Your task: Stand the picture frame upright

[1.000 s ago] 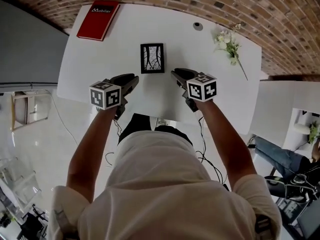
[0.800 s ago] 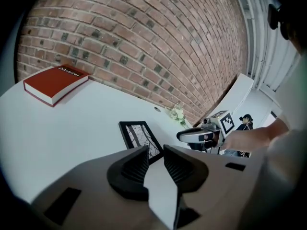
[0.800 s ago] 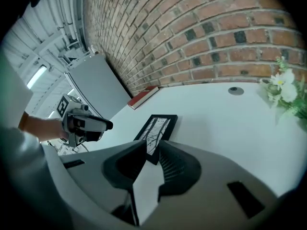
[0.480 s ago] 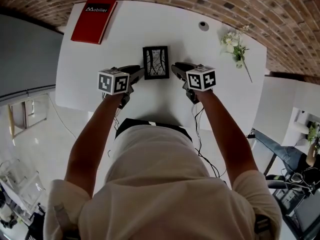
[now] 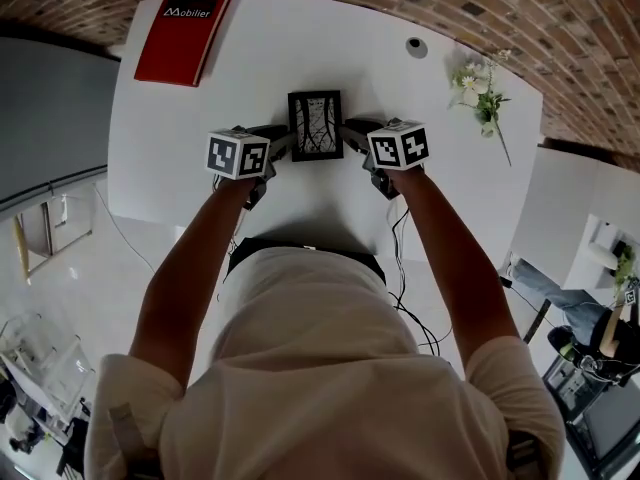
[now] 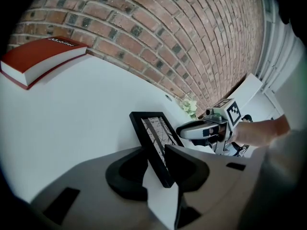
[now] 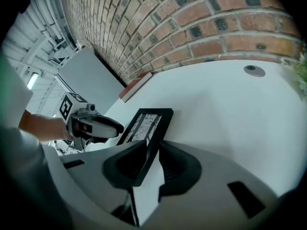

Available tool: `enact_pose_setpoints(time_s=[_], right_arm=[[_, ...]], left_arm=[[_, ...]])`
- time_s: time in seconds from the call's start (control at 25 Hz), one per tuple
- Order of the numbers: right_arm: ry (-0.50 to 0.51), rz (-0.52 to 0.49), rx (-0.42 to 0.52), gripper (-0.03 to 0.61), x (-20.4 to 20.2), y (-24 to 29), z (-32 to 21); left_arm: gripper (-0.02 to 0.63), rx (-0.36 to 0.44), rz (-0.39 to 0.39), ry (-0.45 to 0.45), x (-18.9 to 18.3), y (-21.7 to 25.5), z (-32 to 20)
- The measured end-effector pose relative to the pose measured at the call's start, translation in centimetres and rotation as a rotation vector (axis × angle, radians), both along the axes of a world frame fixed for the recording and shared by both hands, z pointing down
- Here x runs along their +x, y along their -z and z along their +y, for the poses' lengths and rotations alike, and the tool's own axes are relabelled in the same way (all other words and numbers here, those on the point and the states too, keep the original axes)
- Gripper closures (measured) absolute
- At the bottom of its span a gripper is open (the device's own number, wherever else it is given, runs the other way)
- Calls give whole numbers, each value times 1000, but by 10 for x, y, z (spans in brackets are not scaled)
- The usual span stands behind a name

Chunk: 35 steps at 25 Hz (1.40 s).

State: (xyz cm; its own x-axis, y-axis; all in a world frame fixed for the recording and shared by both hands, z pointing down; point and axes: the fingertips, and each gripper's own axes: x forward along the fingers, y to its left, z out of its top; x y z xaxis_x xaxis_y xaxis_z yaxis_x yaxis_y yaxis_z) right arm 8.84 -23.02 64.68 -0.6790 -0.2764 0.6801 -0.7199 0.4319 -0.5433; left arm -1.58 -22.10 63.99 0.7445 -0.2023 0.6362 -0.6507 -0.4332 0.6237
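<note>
The picture frame (image 5: 315, 126) lies flat, face up, mid-table (image 5: 300, 48), its long axis pointing toward the brick wall (image 5: 420, 3), side edges between the parted jaws of the left hand-held gripper (image 5: 284, 142), just widened, and the right hand-held gripper (image 5: 348, 134).

White table (image 5: 200, 158), rounded corners, bearing: one red hardcover book (image 5: 180, 38) lettered "Mobilier", lying flat at the far left corner; one small round grey disc (image 5: 416, 44) set in the top near the far edge; one sprig of white flowers (image 5: 480, 93) with green leaves, lying toward the far right. Brick wall (image 6: 168, 28) behind the table. Glossy pale floor (image 5: 70, 268) to the table's left.
</note>
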Motion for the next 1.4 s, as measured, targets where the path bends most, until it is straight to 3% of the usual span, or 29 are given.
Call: enact_pose_setpoints(time_s=[0.4,0.68,1.0,1.4], right_arm=[[23,2,-43,497,-6,-7,0],[14,-6,-41,498,-7,-8,0],[-2,16,6,505,-3,8,-6],[-25,-35,186,526,-2,70,-47]], left_arm=[[499,-53,-14,2,6,-13,0],[537,-70,-38,8,6,-16,-2],[537,-23,-12,-1,8,3,-8],[537,135,6,-2,4,57,-50]])
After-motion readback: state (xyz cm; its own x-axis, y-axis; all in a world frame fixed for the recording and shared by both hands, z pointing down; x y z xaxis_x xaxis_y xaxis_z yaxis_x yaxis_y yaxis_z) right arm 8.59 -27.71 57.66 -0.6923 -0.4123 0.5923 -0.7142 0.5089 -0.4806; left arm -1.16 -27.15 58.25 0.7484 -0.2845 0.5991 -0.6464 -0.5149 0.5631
